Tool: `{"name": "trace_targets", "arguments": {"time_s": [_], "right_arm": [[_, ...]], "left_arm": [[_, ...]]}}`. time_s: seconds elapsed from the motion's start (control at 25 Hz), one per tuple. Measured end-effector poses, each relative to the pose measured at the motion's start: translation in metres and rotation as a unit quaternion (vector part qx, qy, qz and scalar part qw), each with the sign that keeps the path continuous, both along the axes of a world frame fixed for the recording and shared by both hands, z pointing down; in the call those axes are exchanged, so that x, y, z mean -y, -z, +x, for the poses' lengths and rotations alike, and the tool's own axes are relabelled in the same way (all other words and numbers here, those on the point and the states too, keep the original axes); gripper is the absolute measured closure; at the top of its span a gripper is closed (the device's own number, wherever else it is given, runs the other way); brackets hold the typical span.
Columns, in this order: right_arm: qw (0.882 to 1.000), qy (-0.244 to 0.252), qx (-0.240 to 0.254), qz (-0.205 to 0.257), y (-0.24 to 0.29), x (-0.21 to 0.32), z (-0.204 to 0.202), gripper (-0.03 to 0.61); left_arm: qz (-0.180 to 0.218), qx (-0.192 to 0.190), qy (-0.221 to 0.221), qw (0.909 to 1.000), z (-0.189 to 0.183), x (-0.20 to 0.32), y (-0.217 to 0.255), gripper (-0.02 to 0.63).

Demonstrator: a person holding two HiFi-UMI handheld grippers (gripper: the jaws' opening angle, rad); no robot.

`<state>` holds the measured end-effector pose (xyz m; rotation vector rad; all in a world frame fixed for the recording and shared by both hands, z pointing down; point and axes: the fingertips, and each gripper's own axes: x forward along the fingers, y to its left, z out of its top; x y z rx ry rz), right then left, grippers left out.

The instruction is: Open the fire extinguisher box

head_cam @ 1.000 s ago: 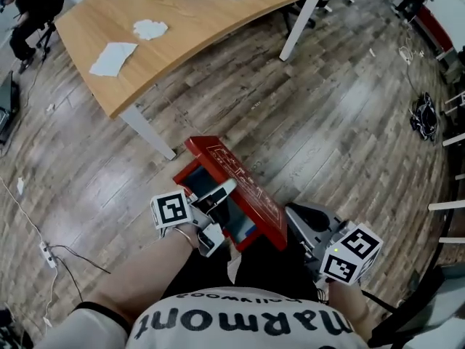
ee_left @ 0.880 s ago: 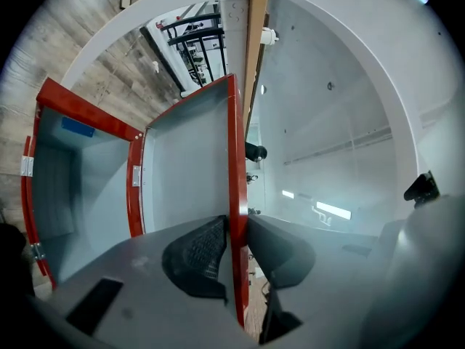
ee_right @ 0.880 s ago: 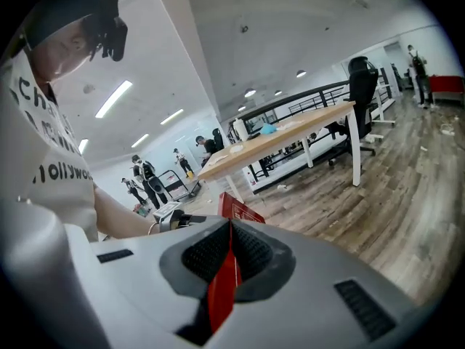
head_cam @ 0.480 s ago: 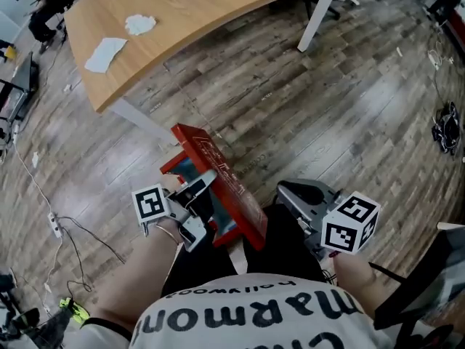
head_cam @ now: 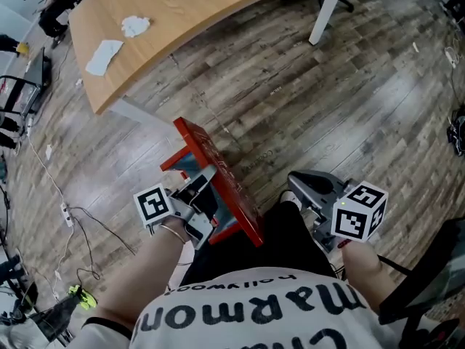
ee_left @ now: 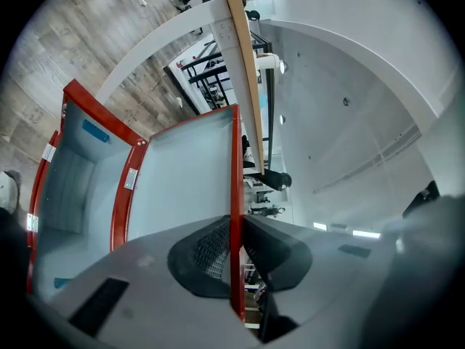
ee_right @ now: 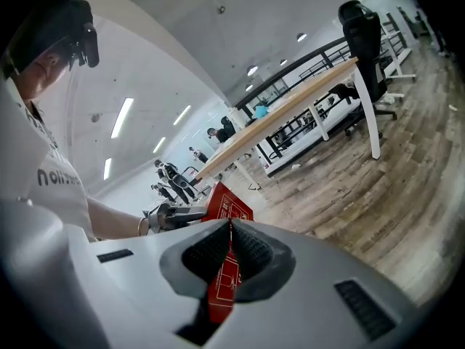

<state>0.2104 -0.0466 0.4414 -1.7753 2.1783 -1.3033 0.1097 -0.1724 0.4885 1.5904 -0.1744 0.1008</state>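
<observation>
We wear a white T-shirt (head_cam: 247, 315) with black lettering, and dark trousers (head_cam: 283, 238). Our left claw (head_cam: 209, 174) and right claw (head_cam: 296, 182) are grey with black ribbed pads; behind each sits a white cube (head_cam: 360, 211) of black square markers.

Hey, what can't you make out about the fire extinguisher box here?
- Head view: inside of the fire extinguisher box, mostly hidden by its open door and the left gripper, whose jaws have just been closing on the door's edge.
- Head and right gripper views: the door's white print, too small to read.
- Left gripper view: the box's near end, behind the gripper's body.
</observation>
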Motion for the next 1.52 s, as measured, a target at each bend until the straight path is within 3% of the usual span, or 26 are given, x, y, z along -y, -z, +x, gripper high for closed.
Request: {"name": "trace_targets", "arguments": {"time_s": [0.32,0.56,0.64,0.76,1.04,1.52], "right_arm": [[1.000,-0.009,-0.004,-0.003,-0.004,-0.010,0.030,0.566],[0.999,-0.031,-0.005,-0.011,-0.011,-0.028,0.047,0.566],[0.999,-0.037,-0.003,-0.013,-0.013,-0.033,0.050,0.566],[0.999,-0.048,-0.003,-0.013,-0.015,-0.036,0.057,0.566],[0.998,-0.062,-0.007,-0.031,-0.026,-0.065,0.080,0.566],[0.998,-0.038,-0.021,-0.045,-0.047,-0.082,0.119,0.566]], "left_arm": [[0.033,0.013,0.007,0.9993,0.037,-0.005,-0.001,0.569],[0.064,0.062,-0.011,0.9960,0.059,-0.008,-0.011,0.571],[0.066,0.086,-0.008,0.9940,0.061,-0.007,-0.017,0.572],[0.060,0.060,0.001,0.9964,0.075,-0.007,-0.016,0.572],[0.070,0.083,-0.001,0.9941,0.099,-0.011,-0.033,0.571],[0.080,0.155,0.030,0.9841,0.129,-0.017,-0.060,0.572]]}}
